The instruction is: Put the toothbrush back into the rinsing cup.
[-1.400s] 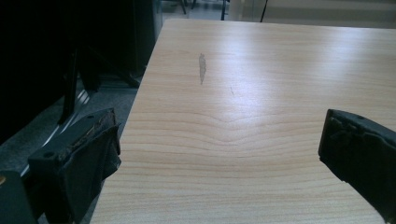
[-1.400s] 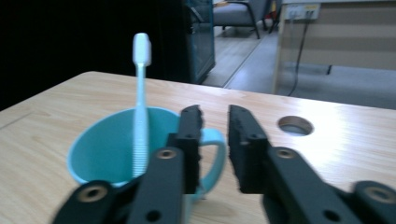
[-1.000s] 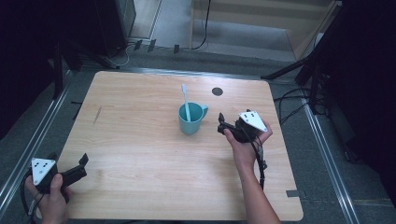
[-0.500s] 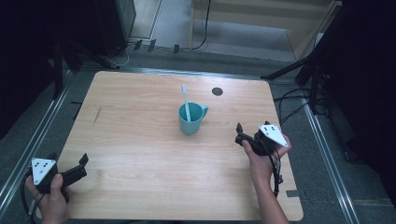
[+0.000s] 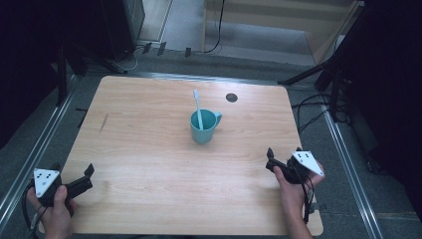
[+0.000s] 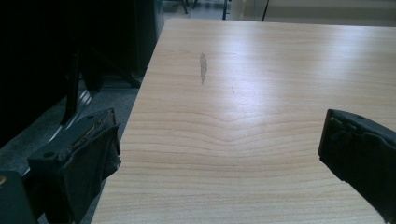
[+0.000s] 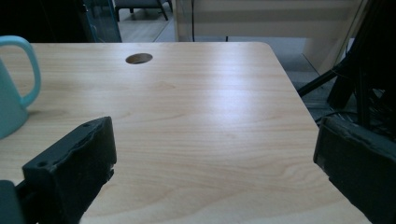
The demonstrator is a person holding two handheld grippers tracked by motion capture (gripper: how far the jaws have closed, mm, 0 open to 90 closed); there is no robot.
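A teal mug (image 5: 204, 128) stands upright near the middle of the wooden table (image 5: 149, 149), with a white toothbrush (image 5: 197, 104) standing in it. My right gripper (image 5: 283, 152) is open at the table's front right, well apart from the mug, nothing between its jaws. In the right gripper view the open gripper (image 7: 217, 158) hovers over bare wood, and the mug's handle side (image 7: 14, 88) shows at the left edge. My left gripper (image 5: 73, 170) is open at the front left corner. The left gripper view has its gripper (image 6: 219, 149) open over the table's left edge.
A round cable hole (image 5: 231, 97) lies in the tabletop behind the mug, also seen as a hole (image 7: 138, 58) from the right gripper. A dark scuff (image 6: 203, 67) marks the wood at left. Metal rails, cables and stand legs (image 5: 318, 74) surround the table.
My right gripper has pulled back from beside the mug toward the front right edge of the table. The left gripper, mug and toothbrush have stayed put.
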